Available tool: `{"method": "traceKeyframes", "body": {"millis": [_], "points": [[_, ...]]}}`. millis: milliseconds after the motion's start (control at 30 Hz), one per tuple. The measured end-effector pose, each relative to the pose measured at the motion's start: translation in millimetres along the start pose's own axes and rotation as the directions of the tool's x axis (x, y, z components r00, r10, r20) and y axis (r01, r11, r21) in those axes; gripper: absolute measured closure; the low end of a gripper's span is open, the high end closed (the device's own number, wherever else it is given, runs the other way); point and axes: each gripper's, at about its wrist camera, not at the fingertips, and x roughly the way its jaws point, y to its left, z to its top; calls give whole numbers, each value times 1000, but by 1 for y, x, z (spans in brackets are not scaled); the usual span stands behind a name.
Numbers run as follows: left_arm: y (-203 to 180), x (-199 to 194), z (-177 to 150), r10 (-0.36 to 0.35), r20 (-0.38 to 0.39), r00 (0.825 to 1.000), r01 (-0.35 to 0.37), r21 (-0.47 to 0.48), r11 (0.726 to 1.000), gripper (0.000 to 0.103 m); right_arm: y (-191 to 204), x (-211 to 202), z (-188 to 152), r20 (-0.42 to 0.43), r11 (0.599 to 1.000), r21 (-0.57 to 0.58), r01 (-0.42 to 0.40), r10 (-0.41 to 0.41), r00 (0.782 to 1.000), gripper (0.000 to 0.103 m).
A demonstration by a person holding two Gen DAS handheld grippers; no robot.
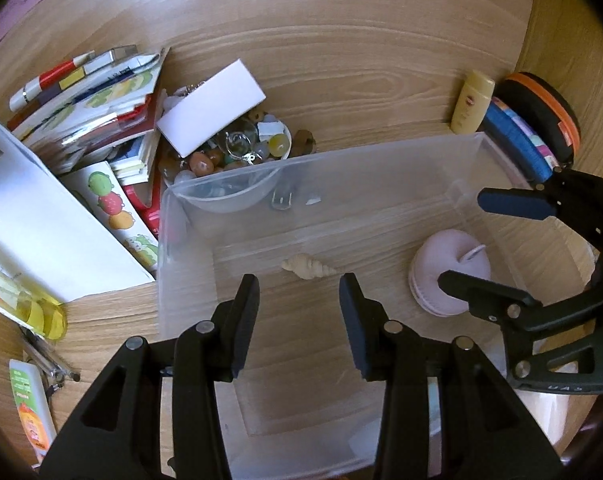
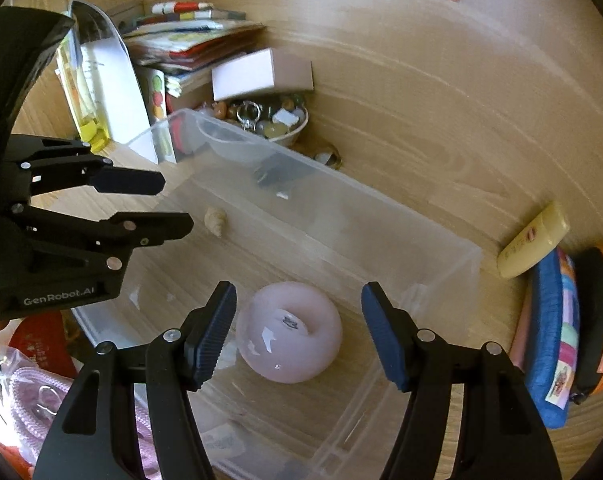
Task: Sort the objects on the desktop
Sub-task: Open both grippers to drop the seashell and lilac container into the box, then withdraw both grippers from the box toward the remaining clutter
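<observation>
A clear plastic bin (image 1: 381, 152) (image 2: 381, 196) stands on the wooden desk. Inside lie a cream spiral seashell (image 1: 307, 267) (image 2: 216, 218) and a round pink apple-shaped candle (image 1: 449, 276) (image 2: 291, 332). My left gripper (image 1: 299, 320) (image 2: 173, 206) is open and empty, hovering over the bin just short of the shell. My right gripper (image 2: 299, 336) (image 1: 493, 248) is open over the bin, its fingers on either side of the candle and not touching it.
A bowl of beads and stones (image 1: 229, 148) (image 2: 273, 124) with a white box (image 1: 211, 110) on it sits behind the bin. Books and papers (image 1: 85, 104) lie at left. A yellow bottle (image 1: 471, 102), blue pouch (image 2: 553, 336) and black-orange case (image 1: 541, 112) stand at right.
</observation>
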Motion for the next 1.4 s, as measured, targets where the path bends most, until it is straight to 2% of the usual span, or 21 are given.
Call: {"method": "traceKeyframes", "body": {"millis": [133, 267, 367, 467, 600, 633, 700, 733, 900, 1067, 1200, 1400], "points": [[-1, -10, -1, 11, 22, 1000, -11, 2, 1000, 59, 2, -16, 1, 40, 1000, 3, 15, -15, 999, 32], [-2, -26, -4, 28, 55, 998, -28, 2, 1000, 46, 2, -33, 2, 79, 999, 12, 39, -40, 996, 26], [-6, -39, -5, 33, 81, 996, -33, 3, 999, 43, 3, -45, 0, 101, 999, 23, 46, -48, 994, 24], [-5, -55, -8, 45, 110, 993, -45, -2, 999, 31, 0, -57, -4, 119, 998, 38, 48, -52, 992, 20], [-7, -75, -12, 59, 156, 986, -59, -6, 998, 29, -1, -76, -11, 150, 997, 59, 48, -56, 987, 17], [-8, -80, -14, 60, 164, 985, -59, -11, 998, 26, -1, -81, -13, 160, 997, 66, 50, -60, 985, 16], [-9, -91, -17, 71, 186, 980, -67, -28, 997, 8, -2, -92, -18, 182, 995, 81, 52, -66, 981, 15], [-9, -98, -20, 81, 204, 976, -75, -35, 997, 7, -2, -96, -20, 192, 995, 89, 50, -66, 979, 13], [-13, -125, -34, 134, 271, 953, -129, -36, 991, 6, -4, -121, -34, 246, 991, 124, 55, -84, 966, 7], [-12, -149, -51, 151, 315, 937, -143, -50, 989, 5, -2, -141, -51, 286, 986, 157, 61, -104, 952, 1], [-7, -158, -67, 162, 329, 930, -148, -70, 987, 5, 4, -152, -66, 304, 984, 163, 75, -122, 945, 0], [6, -171, -96, 186, 335, 924, -155, -118, 981, 5, 9, -156, -94, 295, 980, 188, 64, -118, 948, 0]]}}
